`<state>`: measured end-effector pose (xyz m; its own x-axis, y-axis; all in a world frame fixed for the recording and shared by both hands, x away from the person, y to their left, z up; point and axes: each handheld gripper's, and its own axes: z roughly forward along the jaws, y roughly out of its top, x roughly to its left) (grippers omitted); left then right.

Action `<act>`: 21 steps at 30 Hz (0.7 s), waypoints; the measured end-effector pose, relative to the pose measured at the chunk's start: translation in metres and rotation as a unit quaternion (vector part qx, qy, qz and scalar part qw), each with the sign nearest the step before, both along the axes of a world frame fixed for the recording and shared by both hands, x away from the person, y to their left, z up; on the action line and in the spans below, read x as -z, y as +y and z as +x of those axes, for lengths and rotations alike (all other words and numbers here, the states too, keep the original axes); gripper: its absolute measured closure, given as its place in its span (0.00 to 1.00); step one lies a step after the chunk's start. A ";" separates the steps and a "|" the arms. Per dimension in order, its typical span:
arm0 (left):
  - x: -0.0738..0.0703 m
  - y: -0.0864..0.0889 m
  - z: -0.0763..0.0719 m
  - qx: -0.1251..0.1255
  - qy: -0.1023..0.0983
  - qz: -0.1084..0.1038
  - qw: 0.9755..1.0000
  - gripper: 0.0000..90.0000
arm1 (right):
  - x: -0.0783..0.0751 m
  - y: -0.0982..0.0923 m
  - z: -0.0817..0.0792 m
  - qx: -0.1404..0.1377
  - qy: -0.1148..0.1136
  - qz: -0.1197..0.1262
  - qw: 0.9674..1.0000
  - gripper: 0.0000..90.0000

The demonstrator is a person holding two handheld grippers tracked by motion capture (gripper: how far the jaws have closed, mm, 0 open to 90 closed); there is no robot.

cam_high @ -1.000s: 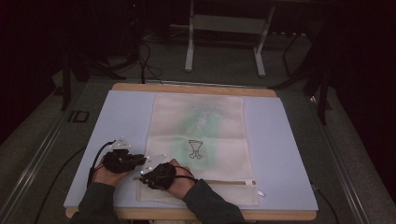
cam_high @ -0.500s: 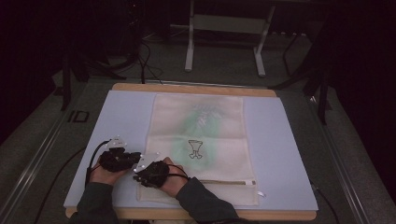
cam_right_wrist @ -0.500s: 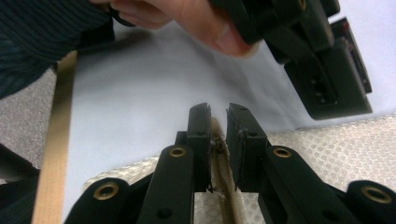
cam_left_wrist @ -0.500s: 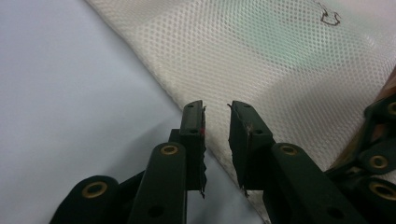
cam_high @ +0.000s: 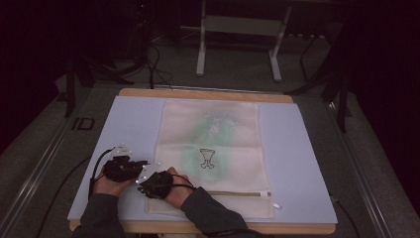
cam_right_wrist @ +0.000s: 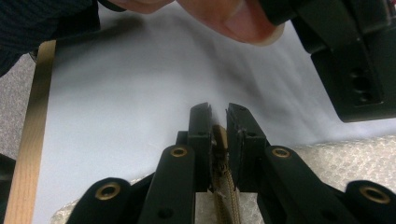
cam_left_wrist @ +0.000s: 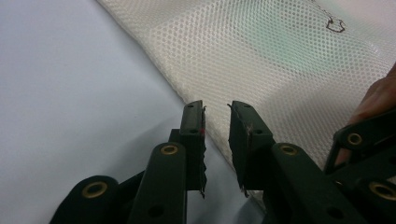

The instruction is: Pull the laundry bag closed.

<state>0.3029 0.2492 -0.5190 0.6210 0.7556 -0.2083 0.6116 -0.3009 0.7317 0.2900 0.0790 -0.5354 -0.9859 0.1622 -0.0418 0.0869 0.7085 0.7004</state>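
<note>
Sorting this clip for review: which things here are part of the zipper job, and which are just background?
In use:
mesh bag
zipper pull, clamped in the right hand-held gripper
left hand-held gripper, jaws apart at the bag's edge

Just there:
table
metal stand behind it
floor cables

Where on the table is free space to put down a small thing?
Two bare strips of the table top: one left of the mesh bag, one right of it, to the mat's edge. The near left corner is crowded: left tool and right tool work there.
</note>
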 end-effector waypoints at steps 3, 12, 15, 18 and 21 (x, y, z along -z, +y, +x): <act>0.000 0.000 -0.001 -0.002 -0.004 -0.002 1.000 0.84 | 0.000 -0.001 0.000 0.000 0.000 0.001 1.000 0.90; -0.002 0.002 -0.001 -0.007 -0.009 -0.003 1.000 0.84 | -0.006 -0.009 -0.001 -0.006 0.000 0.044 0.999 0.90; -0.002 0.003 -0.001 -0.008 -0.009 -0.004 1.000 0.84 | -0.007 -0.012 0.000 -0.004 0.005 0.053 0.999 0.90; -0.002 0.004 -0.002 -0.009 -0.009 -0.006 1.000 0.84 | -0.009 -0.017 0.000 -0.002 0.008 0.058 0.998 0.90; -0.001 0.004 -0.001 -0.009 -0.004 -0.005 1.000 0.85 | -0.012 -0.022 -0.002 -0.001 0.005 0.058 0.998 0.90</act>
